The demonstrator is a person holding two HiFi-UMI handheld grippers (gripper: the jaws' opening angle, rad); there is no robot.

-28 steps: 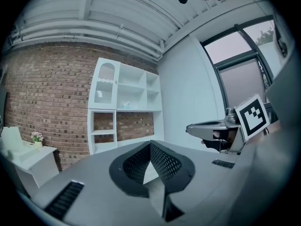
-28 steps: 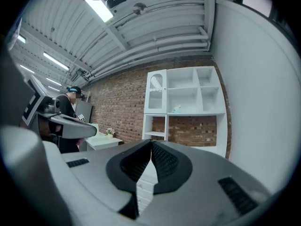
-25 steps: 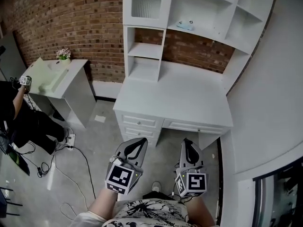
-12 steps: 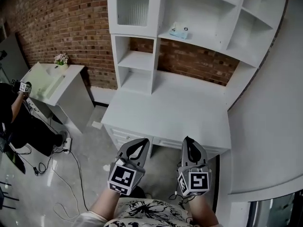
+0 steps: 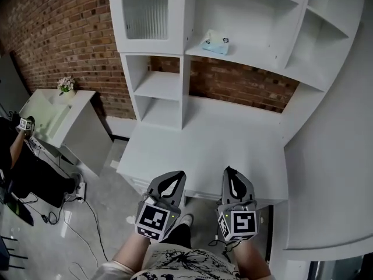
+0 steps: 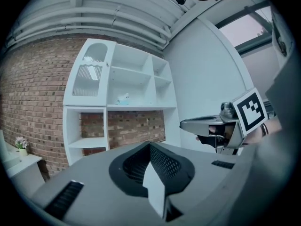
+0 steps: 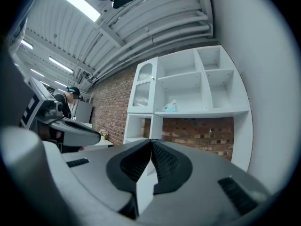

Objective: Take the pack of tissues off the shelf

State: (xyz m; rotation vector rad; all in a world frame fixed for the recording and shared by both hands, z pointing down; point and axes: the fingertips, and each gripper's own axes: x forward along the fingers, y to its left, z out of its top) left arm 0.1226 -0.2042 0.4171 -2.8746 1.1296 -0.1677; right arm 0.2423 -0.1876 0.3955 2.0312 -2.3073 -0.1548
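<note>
Closer now: over the last second the person has moved up to the white desk (image 5: 204, 150), whose near edge sits just above the grippers. The shelf unit (image 5: 256, 57) fills the top of the head view, so the pack of tissues (image 5: 214, 44), on the upper shelf at twelve o'clock, looks nearly reachable. Left gripper (image 5: 173, 177) at seven o'clock, right gripper (image 5: 232, 176) at five: jaws pressed together on both, holding and touching nothing, so they must open before any grab.
</note>
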